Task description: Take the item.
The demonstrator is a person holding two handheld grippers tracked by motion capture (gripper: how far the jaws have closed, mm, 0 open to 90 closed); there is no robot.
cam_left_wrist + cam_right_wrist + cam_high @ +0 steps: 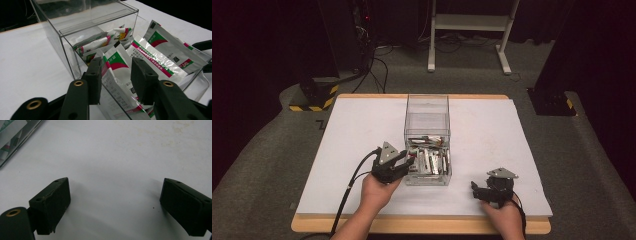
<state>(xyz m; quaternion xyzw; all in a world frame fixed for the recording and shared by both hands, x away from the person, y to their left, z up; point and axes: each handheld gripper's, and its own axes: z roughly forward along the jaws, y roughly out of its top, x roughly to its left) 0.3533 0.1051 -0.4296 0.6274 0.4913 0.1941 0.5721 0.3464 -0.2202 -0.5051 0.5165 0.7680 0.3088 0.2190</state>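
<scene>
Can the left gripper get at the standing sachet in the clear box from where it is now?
Probably yes. The left gripper already reaches over the low near wall of the clear box, its jaws standing either side of the standing sachet with nothing between. The pads don't visibly press it yet.

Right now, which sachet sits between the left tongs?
The upright white sachet with the green-and-magenta corner, at the clear box's near wall; the other sachets lie farther back or right.

Lab: cabled equipment rack, hazard-striped stand base
</scene>
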